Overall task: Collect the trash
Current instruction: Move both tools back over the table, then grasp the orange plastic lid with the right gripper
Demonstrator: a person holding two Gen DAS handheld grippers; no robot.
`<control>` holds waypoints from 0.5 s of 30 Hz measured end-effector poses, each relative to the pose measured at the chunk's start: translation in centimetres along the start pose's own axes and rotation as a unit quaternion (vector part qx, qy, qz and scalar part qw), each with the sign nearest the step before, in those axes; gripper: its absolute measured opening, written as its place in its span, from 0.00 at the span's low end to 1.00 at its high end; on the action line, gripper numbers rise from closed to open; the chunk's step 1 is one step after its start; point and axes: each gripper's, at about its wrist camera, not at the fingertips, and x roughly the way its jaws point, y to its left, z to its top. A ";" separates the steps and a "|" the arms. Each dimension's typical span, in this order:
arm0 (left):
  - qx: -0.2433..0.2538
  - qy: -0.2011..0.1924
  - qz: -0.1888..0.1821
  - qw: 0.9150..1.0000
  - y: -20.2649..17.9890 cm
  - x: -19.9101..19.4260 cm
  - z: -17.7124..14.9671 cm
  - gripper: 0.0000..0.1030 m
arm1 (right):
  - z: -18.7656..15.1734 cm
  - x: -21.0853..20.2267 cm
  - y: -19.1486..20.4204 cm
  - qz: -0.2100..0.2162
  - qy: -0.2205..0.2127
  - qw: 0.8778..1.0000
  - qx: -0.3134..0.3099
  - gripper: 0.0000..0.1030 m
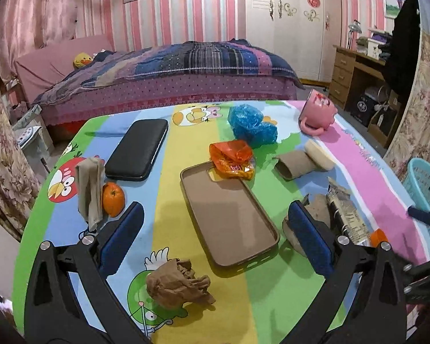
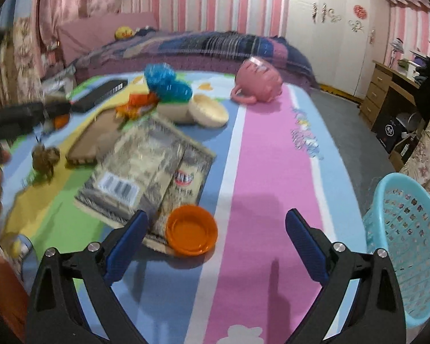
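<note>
A: Inventory, left to right, please.

B: From my left claw (image 1: 215, 238): beige stocking (image 1: 90, 189) draped upright, touching an orange (image 1: 113, 202). Black case (image 1: 137, 149) behind them. Crumpled brown paper (image 1: 176, 283) near the front edge of the counter (image 1: 272, 301). Tan phone case (image 1: 229, 215), lying open side up. Orange wrapper (image 1: 233, 159) overlapping its far corner. Blue plastic bag (image 1: 250, 126) beyond that. Cardboard tube (image 1: 293, 166), then a pink mug (image 1: 319, 113) on its side.

A: Claw states?

B: Left claw released, nothing between the pads, with the phone case below it. My right claw (image 2: 216, 240) also spread wide and empty.

A: Trash nearest the right?

B: Printed packets (image 2: 146, 177), stacked, with an orange lid (image 2: 192, 230) just beside them, close to my left pad. Turquoise basket (image 2: 410, 243) at the counter's right edge.

A: Risks?

B: I judge three. The lid sits off-centre in the right claw, so closing may flick it away. The packets lie flat and may slip from the pads. On the left, the claw could take the phone case, which is likely no trash.
</note>
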 end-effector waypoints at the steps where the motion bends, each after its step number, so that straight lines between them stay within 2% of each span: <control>1: -0.002 -0.003 0.000 1.000 0.0 -0.2 0.0 0.95 | -0.1 0.3 0.0 0.004 0.006 1.000 0.000 0.83; 3: -0.002 -0.010 0.002 1.000 0.0 -0.4 0.1 0.95 | -0.2 0.9 -0.2 0.016 0.018 1.000 0.007 0.67; 7: 0.001 -0.006 -0.003 1.000 -0.4 -0.2 0.0 0.95 | -0.2 1.1 -0.6 0.052 0.022 0.998 0.019 0.50; 8: 0.002 -0.004 -0.006 1.000 -0.5 -0.1 0.0 0.95 | -0.1 1.1 -0.5 0.053 0.022 0.998 0.013 0.40; 15: 0.019 -0.006 -0.020 1.000 -2.1 -0.4 -0.3 0.95 | 0.3 0.6 -2.4 0.040 0.008 0.999 0.036 0.39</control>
